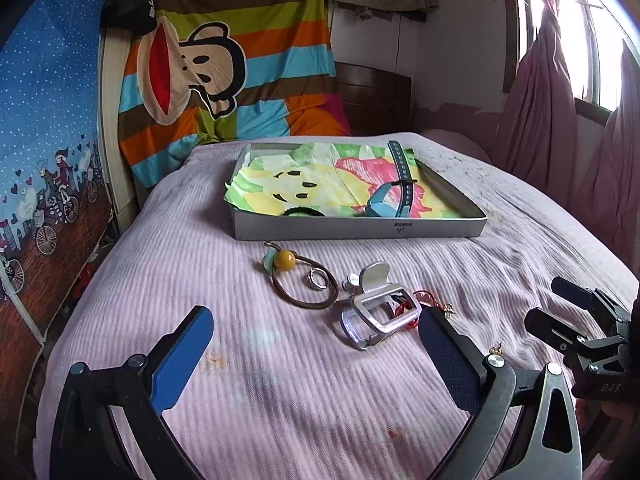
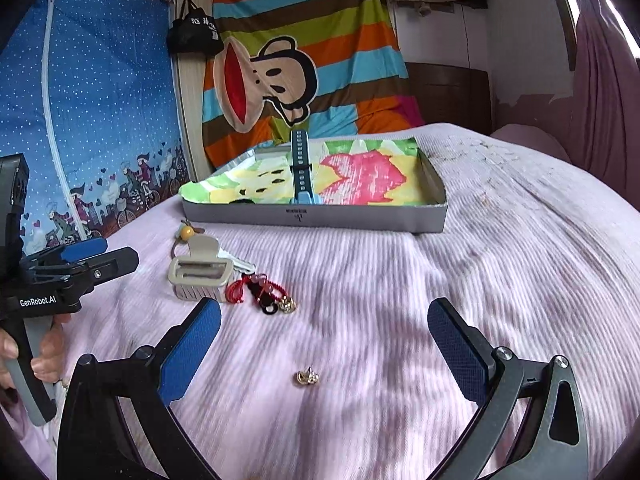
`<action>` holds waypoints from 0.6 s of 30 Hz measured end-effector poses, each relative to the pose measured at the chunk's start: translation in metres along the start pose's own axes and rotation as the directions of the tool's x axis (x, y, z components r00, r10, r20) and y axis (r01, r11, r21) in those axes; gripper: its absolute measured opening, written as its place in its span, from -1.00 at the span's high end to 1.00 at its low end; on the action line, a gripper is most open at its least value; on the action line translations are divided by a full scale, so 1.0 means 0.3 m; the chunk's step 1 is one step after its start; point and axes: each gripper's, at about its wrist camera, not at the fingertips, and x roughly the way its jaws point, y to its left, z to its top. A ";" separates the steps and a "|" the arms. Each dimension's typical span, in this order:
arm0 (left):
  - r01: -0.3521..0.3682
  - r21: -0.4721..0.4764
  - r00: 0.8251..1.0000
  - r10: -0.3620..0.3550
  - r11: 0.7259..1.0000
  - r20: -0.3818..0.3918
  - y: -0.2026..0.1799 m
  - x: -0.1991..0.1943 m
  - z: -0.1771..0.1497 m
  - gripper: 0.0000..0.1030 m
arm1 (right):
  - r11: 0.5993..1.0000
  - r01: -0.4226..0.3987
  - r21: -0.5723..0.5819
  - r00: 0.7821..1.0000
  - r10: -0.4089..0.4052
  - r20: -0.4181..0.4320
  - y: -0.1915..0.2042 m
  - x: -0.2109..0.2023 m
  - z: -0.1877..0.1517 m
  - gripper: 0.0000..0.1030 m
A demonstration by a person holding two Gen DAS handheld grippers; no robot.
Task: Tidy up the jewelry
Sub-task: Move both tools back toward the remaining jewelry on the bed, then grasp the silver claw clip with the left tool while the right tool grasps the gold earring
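Your left gripper and right gripper both hover with fingers spread wide, gripping nothing. A small gold earring lies on the pink bedspread between your right fingers; a blue watch sits in the grey tray.

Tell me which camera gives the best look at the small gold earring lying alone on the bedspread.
The right wrist view: the gold earring lies unobstructed between the open right gripper fingers. In the left wrist view it is a tiny speck partly behind the left gripper's finger.
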 end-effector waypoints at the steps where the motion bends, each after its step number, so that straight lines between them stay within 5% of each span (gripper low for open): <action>1: 0.009 0.004 1.000 -0.008 1.000 -0.018 -0.001 0.011 -0.002 -1.00 | 1.000 -0.007 0.004 1.000 0.007 -0.014 -0.002 0.008 -0.008 -0.97; 7: 0.052 0.018 0.993 -0.050 0.998 -0.106 -0.007 0.074 -0.012 -0.99 | 1.000 -0.015 -0.014 0.997 0.014 -0.075 0.013 0.049 -0.037 -0.92; 18: 0.090 0.063 0.980 -0.077 0.994 -0.186 -0.036 0.147 -0.008 -0.66 | 1.000 -0.019 -0.004 0.982 0.018 -0.186 0.027 0.094 -0.080 0.16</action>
